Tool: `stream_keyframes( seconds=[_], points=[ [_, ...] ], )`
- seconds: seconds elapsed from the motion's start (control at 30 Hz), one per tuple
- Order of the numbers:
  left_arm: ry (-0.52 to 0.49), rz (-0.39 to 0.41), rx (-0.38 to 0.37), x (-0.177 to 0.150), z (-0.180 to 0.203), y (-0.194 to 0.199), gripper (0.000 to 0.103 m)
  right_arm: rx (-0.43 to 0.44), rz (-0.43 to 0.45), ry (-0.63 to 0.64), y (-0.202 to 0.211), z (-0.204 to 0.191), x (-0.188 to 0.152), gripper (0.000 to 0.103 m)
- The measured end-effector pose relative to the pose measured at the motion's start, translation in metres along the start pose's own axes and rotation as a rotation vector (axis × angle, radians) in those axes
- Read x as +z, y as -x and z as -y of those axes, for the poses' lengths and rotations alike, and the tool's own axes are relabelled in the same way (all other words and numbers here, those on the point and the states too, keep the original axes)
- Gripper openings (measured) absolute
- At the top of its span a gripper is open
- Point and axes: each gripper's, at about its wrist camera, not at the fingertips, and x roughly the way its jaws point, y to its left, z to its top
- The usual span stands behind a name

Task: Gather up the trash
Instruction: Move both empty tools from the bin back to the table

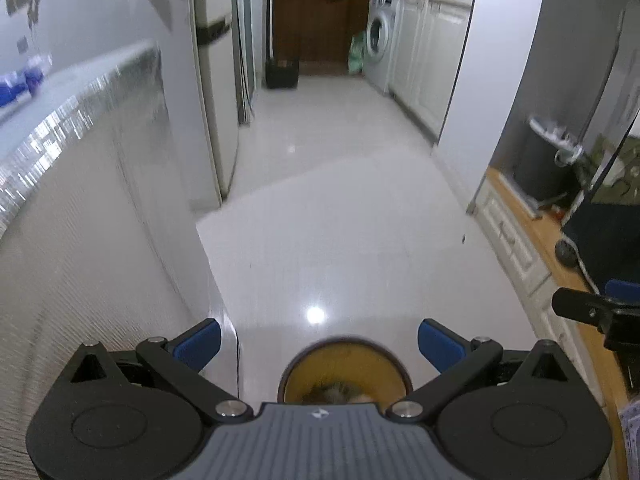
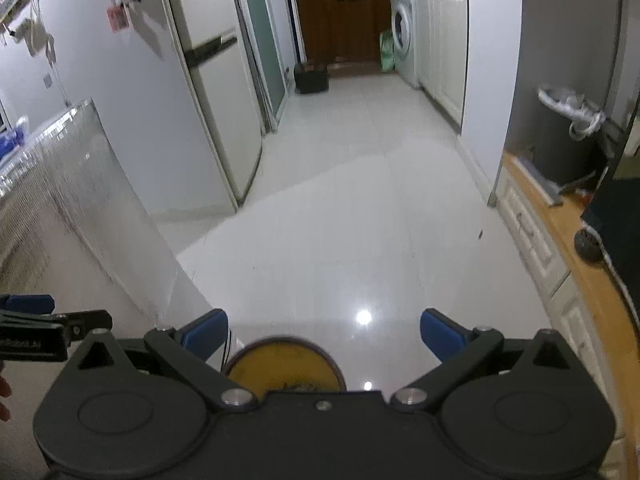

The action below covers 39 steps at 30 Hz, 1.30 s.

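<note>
The round yellow bin [image 1: 347, 368] sits on the white floor [image 1: 340, 240], with scraps inside. Both grippers, left [image 1: 319, 344] and right [image 2: 323, 334], are wide apart and hold nothing.

The left tool [image 1: 319, 344] hangs wide open over a glossy white floor [image 1: 340, 220], empty. Directly below sits a round bin [image 1: 346, 372] lined in yellow, scraps inside. A washing machine [image 1: 380, 40] stands far down the hallway.
</note>
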Motion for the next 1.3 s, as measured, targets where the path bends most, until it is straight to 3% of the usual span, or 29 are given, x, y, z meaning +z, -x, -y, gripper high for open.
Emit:
stream_keyframes(
  seconds=[0.43, 0.77, 1.03, 1.3],
  points=[
    [0.008, 0.254, 0.034, 0.030, -0.015, 0.107, 0.103, 0.075, 0.258, 0.057, 0.075, -0.027, 0.031, 0.103],
    [-0.040, 0.417, 0.065, 0.048, -0.051, 0.191, 0.103, 0.194, 0.391, 0.135, 0.120, -0.089, 0.064, 0.103],
    [0.004, 0.475, 0.139, 0.055, -0.118, 0.215, 0.103, 0.317, 0.430, 0.205, 0.134, -0.168, 0.099, 0.103],
    [0.090, 0.501, 0.217, 0.054, -0.203, 0.208, 0.103, 0.404, 0.443, 0.267, 0.129, -0.240, 0.121, 0.103]
  ],
)
